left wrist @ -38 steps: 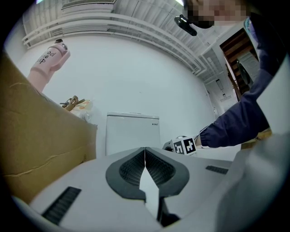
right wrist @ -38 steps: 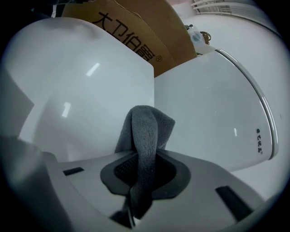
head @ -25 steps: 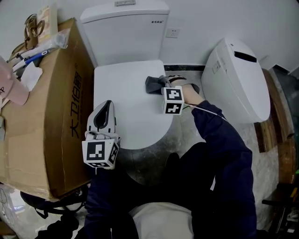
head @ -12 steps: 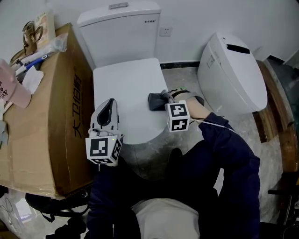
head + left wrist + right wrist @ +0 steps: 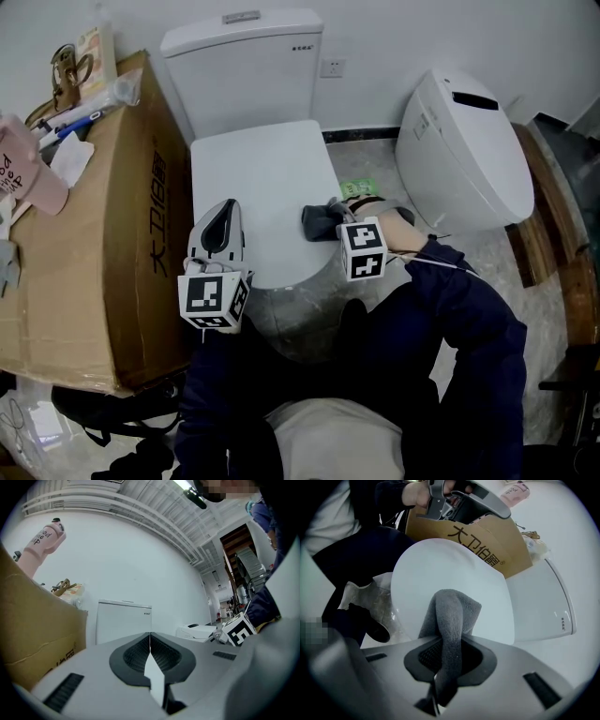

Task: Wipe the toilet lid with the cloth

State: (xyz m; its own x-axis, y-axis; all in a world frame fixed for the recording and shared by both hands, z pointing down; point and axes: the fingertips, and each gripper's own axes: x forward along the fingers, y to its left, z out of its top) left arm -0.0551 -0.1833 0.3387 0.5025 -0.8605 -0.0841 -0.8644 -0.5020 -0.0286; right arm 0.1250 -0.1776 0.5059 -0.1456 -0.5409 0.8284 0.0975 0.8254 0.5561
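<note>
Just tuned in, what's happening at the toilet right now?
A person holds a gripper in each hand. The right gripper is shut on a grey cloth at the front right edge of the closed toilet lid. The left gripper is shut and empty, over the lid's front left edge.

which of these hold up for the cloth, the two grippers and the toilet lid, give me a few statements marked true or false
1. The right gripper is shut on the grey cloth. True.
2. The left gripper also holds a cloth. False: its jaws are together with nothing between them.
3. The toilet lid is down. True.
4. The cloth is at the middle of the lid. False: it is at the lid's right edge, toward the front.
5. A cardboard box stands left of the toilet in the head view. True.
</note>
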